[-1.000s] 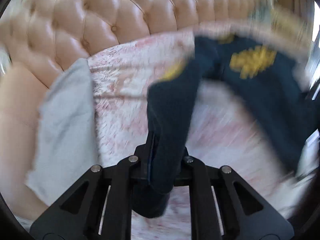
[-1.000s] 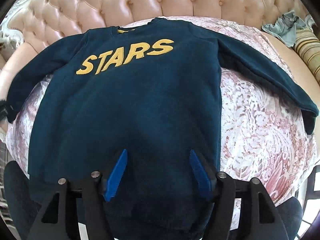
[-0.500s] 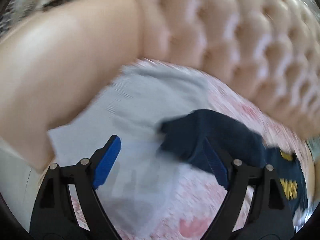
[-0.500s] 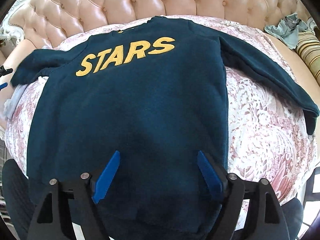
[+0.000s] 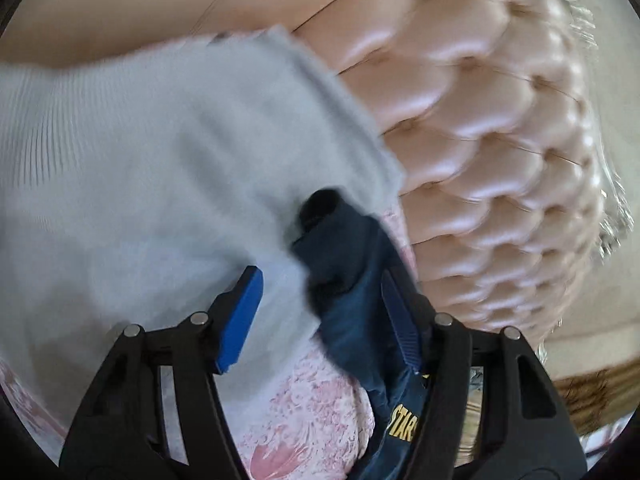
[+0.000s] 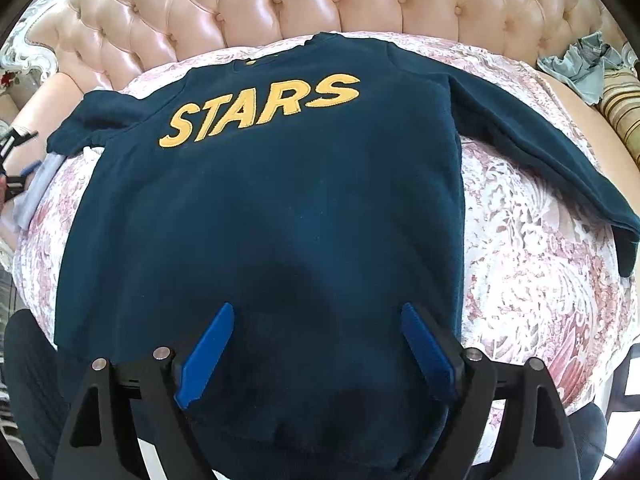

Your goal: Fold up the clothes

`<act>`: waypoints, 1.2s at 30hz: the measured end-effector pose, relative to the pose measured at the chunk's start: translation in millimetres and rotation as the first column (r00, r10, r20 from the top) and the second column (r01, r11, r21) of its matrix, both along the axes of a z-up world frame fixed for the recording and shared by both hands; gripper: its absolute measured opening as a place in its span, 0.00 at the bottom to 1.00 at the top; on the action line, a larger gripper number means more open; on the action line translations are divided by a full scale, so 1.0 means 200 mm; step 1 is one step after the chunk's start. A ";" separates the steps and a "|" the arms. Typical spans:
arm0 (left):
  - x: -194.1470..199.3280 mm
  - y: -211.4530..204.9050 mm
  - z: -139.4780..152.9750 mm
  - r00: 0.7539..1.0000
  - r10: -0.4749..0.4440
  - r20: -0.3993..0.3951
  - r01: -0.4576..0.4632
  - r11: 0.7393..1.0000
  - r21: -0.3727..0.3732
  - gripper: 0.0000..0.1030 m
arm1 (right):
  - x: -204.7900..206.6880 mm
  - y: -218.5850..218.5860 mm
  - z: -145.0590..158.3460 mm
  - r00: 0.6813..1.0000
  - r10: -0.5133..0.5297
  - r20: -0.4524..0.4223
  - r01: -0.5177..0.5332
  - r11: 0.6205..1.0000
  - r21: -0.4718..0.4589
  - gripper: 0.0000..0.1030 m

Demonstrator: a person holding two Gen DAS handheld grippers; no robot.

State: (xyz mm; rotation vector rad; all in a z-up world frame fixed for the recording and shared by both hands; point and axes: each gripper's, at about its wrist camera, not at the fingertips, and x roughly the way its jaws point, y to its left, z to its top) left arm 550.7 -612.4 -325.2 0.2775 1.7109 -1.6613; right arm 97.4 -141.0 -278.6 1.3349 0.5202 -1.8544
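Spreading stage, I judge: navy STARS sweatshirt (image 6: 280, 208) lies flat on pink lace bedspread (image 6: 540, 280). My left gripper (image 5: 320, 316), jaws just narrowing, unclenched around its cuff (image 5: 344, 252); right gripper (image 6: 316, 352) released above hem. Next, I'd grasp that sleeve and fold inward.

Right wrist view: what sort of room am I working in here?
Most likely a bedroom or sitting room in a home: a tufted pink headboard, a floral lace cover under the navy sweatshirt, and a striped cushion at the side.
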 end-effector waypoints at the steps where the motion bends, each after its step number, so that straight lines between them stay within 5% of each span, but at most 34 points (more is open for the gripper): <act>1: -0.02 0.00 0.00 1.000 -0.006 -0.022 0.006 1.000 -0.023 0.62 | 0.00 0.00 0.00 1.000 -0.003 0.004 0.003 1.000 -0.004 0.85; 11: -0.16 -0.06 -0.08 0.993 -0.042 -0.110 0.041 0.999 -0.012 0.51 | 0.01 -0.05 -0.03 1.000 0.018 0.006 -0.018 1.000 -0.001 0.90; 17: -0.20 -0.10 -0.09 0.998 -0.028 -0.063 0.026 0.999 -0.035 0.51 | 0.02 -0.07 -0.04 0.999 0.035 0.004 -0.035 0.999 0.009 0.95; 18: -0.21 -0.08 -0.05 0.999 -0.026 -0.040 0.024 0.998 -0.056 0.42 | 0.02 -0.08 -0.04 0.999 0.037 0.004 -0.037 0.999 0.010 0.95; 19: -0.21 -0.07 -0.02 1.000 -0.024 -0.016 0.022 0.997 -0.076 0.16 | 0.02 -0.08 -0.05 0.999 0.038 0.004 -0.038 0.999 0.010 0.95; 23: -0.21 -0.01 0.13 0.997 -0.006 0.076 0.018 0.987 -0.158 0.16 | 0.01 -0.07 -0.04 0.999 0.026 0.020 -0.026 1.000 0.002 0.96; 25: -0.15 0.14 0.23 0.993 0.080 0.092 -0.064 0.985 -0.162 0.17 | 0.00 -0.06 -0.04 0.999 0.014 0.031 -0.014 1.000 -0.014 0.96; 29: -0.09 0.30 0.20 0.958 0.179 0.226 -0.159 0.982 -0.104 0.19 | 0.01 -0.07 -0.06 0.999 0.017 0.030 -0.017 1.000 -0.022 0.99; 30: -0.09 0.30 0.15 0.950 0.178 0.256 -0.166 0.984 -0.065 0.30 | 0.01 -0.07 -0.06 0.999 0.019 0.026 -0.018 1.000 -0.017 0.99; 32: -0.05 0.31 0.07 0.938 0.205 0.279 -0.212 0.977 -0.004 0.35 | 0.01 -0.08 -0.06 0.999 0.019 0.028 -0.019 1.000 -0.014 0.99; 36: 0.07 0.43 0.19 0.899 0.298 0.322 -0.276 0.954 -0.115 0.43 | -0.03 -0.04 -0.06 0.996 -0.021 0.084 0.026 0.997 -0.069 0.99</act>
